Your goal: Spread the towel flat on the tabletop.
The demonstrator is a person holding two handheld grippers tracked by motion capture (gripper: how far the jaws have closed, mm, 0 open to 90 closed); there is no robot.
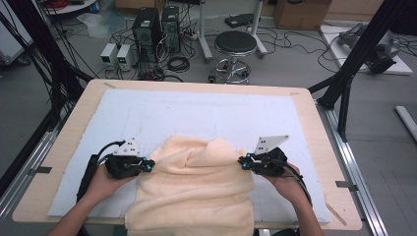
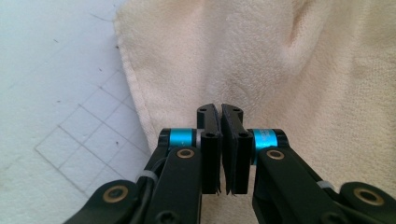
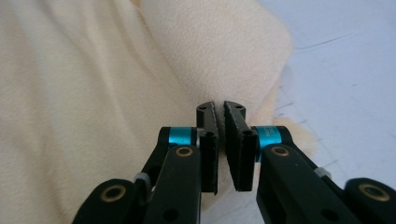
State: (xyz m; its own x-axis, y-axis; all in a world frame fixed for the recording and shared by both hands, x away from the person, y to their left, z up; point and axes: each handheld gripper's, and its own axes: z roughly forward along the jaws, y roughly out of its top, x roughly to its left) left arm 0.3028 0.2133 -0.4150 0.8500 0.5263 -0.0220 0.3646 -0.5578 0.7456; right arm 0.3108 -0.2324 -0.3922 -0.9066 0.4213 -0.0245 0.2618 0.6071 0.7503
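Observation:
A cream towel [image 1: 196, 187] lies rumpled on the white mat [image 1: 196, 113], with a raised fold across its far part. Its near end reaches the table's front edge. My left gripper [image 1: 150, 165] is at the towel's left edge, held level and pointing right. In the left gripper view the gripper [image 2: 220, 109] has its jaws closed on the hem of the towel [image 2: 261, 56]. My right gripper [image 1: 242, 161] meets the right edge, pointing left. The right gripper view shows the gripper [image 3: 220, 106] with its jaws pinched on a fold of the towel [image 3: 93, 93].
The mat covers most of the wooden table [image 1: 64, 147], with bare mat behind the towel and at both sides. Beyond the far edge on the floor are a black stool [image 1: 236, 46], computer towers [image 1: 147, 29] and cables. A black frame post [image 1: 359, 54] slants at right.

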